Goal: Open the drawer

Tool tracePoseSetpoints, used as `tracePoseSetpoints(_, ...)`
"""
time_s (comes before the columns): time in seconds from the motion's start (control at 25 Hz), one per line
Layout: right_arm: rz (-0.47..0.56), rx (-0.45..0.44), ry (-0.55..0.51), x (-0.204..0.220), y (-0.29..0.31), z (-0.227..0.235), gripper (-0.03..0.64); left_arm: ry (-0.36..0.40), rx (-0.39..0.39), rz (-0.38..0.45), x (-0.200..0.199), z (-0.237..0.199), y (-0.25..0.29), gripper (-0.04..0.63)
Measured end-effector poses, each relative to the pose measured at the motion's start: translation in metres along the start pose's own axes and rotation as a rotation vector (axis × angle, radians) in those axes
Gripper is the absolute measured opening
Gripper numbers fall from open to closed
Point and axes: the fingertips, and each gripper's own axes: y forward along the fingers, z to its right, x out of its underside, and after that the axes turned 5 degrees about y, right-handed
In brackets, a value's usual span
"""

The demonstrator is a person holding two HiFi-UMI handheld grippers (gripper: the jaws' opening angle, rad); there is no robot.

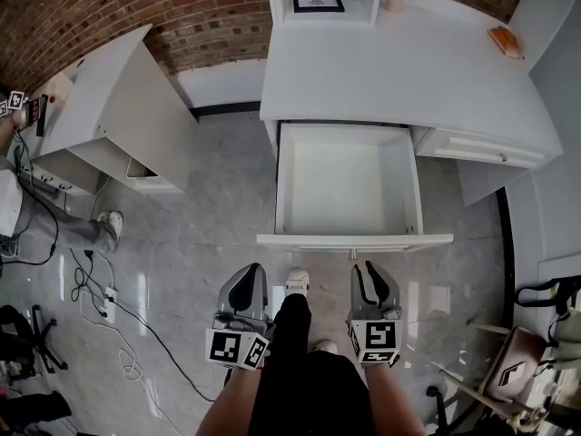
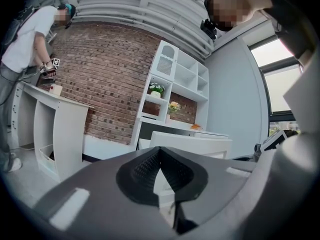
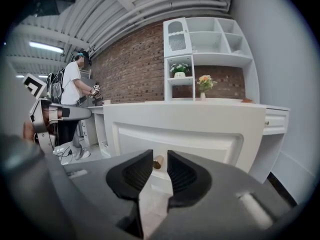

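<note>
The drawer point(image 1: 354, 241) is drawn out beneath the desk point(image 1: 390, 71); the left gripper point(image 1: 245, 278) and right gripper point(image 1: 369, 276) are held before it.

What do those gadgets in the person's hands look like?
Both the left gripper and right gripper are grey, rounded shells with black ribbed pads inside. Each carries a white cube printed with black square markers. The person wears black clothing.
</note>
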Motion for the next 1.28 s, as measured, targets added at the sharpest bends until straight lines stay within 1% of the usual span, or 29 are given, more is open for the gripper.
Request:
tracePoseSetpoints(0.16, 0.01, -0.012, -0.025, -0.014, -0.014, -0.003, 0.037, -0.006, 0.004, -0.017, -0.006, 0.008, -0.007, 0.002)
tracePoseSetpoints(0.2, 0.014, -0.017, -0.029, -0.019, -0.018, -0.005, 0.008, -0.004, 0.007, -0.022, -0.008, 0.01, -0.009, 0.002)
tracePoseSetpoints(0.24, 0.02, -0.023, -0.028, -0.024, -0.023, -0.005, 0.003, -0.001, 0.012, -0.026, -0.011, 0.012, -0.011, 0.002)
tracePoseSetpoints(0.44, 0.074, -0.049, 0.001, -0.057, -0.046, -0.003, 0.002, 0.018, 0.061, -0.017, -0.022, 0.026, -0.016, 0.002)
tracePoseSetpoints(0.64, 0.106, -0.082, 0.028, -0.079, -0.068, -0.01, 0.002, 0.011, 0.117, -0.016, -0.041, 0.048, -0.019, 0.002)
tracePoseSetpoints(0.76, 0.117, -0.107, 0.015, -0.098, -0.083, -0.019, 0.002, -0.002, 0.155, -0.021, -0.051, 0.064, -0.024, 0.002)
tracePoseSetpoints(0.92, 0.141, -0.122, 0.011, -0.126, -0.105, -0.027, 0.002, -0.004, 0.195, -0.026, -0.078, 0.084, -0.03, 0.002)
tracePoseSetpoints(1.12, 0.171, -0.122, 0.026, -0.158, -0.131, -0.029, 0.002, -0.002, 0.224, -0.005, -0.112, 0.1, -0.04, 0.002)
tracePoseSetpoints(1.28, 0.19, -0.135, 0.012, -0.183, -0.148, -0.028, 0.002, 0.008, 0.249, 0.014, -0.135, 0.113, -0.046, 0.002)
